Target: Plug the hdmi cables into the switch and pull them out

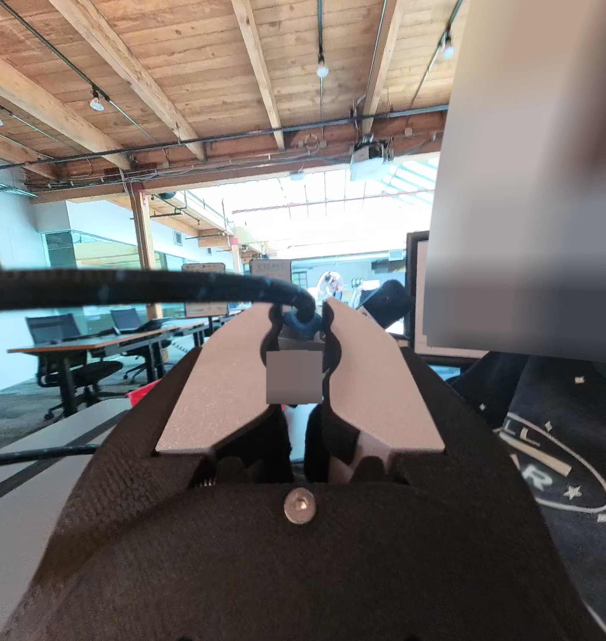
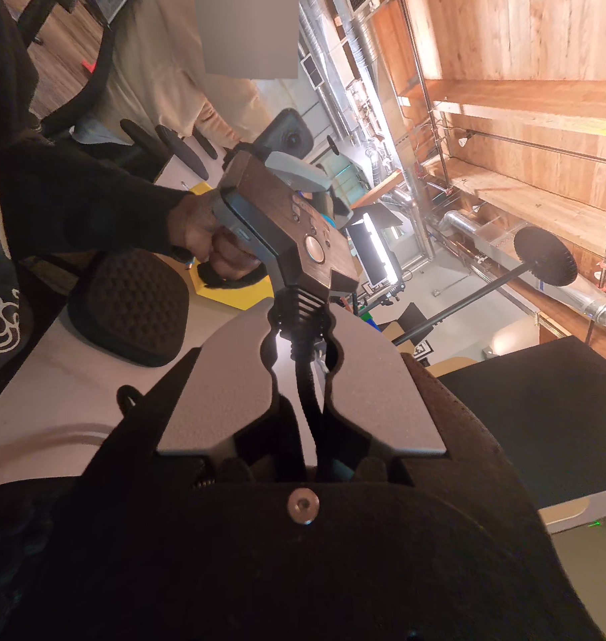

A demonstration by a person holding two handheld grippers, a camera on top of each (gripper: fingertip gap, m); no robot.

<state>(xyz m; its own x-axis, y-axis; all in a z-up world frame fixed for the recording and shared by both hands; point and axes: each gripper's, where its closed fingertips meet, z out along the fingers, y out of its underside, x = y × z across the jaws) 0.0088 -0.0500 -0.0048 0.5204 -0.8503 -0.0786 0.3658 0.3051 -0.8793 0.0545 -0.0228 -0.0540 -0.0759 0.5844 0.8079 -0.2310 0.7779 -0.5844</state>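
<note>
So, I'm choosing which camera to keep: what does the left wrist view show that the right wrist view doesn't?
Left only: a small grey switch in the left gripper, office desks with black chairs. Right only: the right gripper shut on a black plug, a black-sleeved hand holding the left gripper. Both: a black cable at each gripper, the wooden beam ceiling.

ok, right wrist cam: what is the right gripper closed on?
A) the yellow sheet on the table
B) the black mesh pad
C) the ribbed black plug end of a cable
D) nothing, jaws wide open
C. The right gripper has its fingertips pinched on the ribbed black plug, with its cable trailing back between the fingers; the yellow sheet and mesh pad lie apart on the table.
</note>
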